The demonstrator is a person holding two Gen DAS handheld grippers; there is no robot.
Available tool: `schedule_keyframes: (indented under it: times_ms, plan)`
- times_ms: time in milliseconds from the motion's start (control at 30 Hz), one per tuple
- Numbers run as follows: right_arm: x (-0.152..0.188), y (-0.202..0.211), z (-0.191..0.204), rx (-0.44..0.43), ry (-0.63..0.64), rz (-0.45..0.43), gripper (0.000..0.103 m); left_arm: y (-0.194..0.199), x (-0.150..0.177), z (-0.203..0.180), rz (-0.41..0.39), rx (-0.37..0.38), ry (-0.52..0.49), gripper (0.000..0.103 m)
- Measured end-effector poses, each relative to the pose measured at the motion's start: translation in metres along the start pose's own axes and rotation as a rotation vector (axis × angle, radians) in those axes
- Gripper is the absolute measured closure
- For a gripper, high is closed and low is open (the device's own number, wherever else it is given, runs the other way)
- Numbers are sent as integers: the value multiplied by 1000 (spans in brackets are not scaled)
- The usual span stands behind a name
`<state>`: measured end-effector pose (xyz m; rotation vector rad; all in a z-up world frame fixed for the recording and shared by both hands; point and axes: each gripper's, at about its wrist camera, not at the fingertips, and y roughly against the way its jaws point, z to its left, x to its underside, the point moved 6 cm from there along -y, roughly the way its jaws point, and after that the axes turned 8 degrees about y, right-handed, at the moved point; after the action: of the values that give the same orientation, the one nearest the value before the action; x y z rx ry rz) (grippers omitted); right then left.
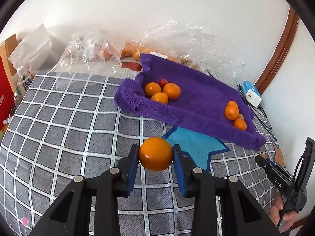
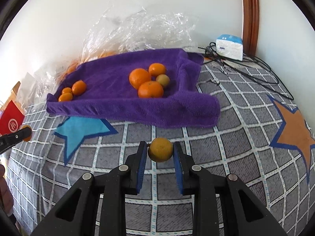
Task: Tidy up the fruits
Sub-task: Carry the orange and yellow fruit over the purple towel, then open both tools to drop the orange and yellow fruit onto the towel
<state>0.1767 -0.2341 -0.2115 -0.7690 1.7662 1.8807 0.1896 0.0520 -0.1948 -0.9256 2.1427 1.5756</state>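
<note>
My left gripper (image 1: 156, 152) is shut on a large orange (image 1: 156, 153), held above the checked bedspread short of the purple towel (image 1: 196, 102). My right gripper (image 2: 160, 149) is shut on a small yellowish orange (image 2: 160, 149), also short of the towel (image 2: 118, 82). On the towel lie two groups of fruit: three oranges with a small red fruit (image 1: 163, 82) at its left end (image 1: 162, 92), and several smaller oranges (image 1: 234, 114) at its right end. In the right wrist view the right group (image 2: 147, 80) includes a pale yellow-green fruit (image 2: 163, 79).
Crumpled clear plastic bags (image 1: 94, 49) with more oranges lie behind the towel by the wall. A white and blue box (image 2: 229, 47) and black cables (image 2: 246, 68) sit at the far right. A red box (image 2: 10, 121) stands at the left. The bedspread (image 1: 59, 127) has blue and orange stars.
</note>
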Motion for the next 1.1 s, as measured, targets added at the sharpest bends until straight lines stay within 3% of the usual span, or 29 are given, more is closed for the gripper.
schedule_keyframes:
  times_ms: [267, 533, 833, 1100]
  plan:
    - [-43, 17, 12, 5, 21, -56, 76, 3, -26, -3, -21, 20, 14, 71]
    - [-81, -2, 27, -18, 49, -64, 76, 1, -54, -1, -50, 8, 19, 71]
    - [-94, -55, 50, -68, 91, 27, 76, -27, -77, 1, -20, 10, 43, 71]
    - [-87, -80, 59, -107, 106, 124, 76, -48, -86, -27, -1, 48, 1, 71]
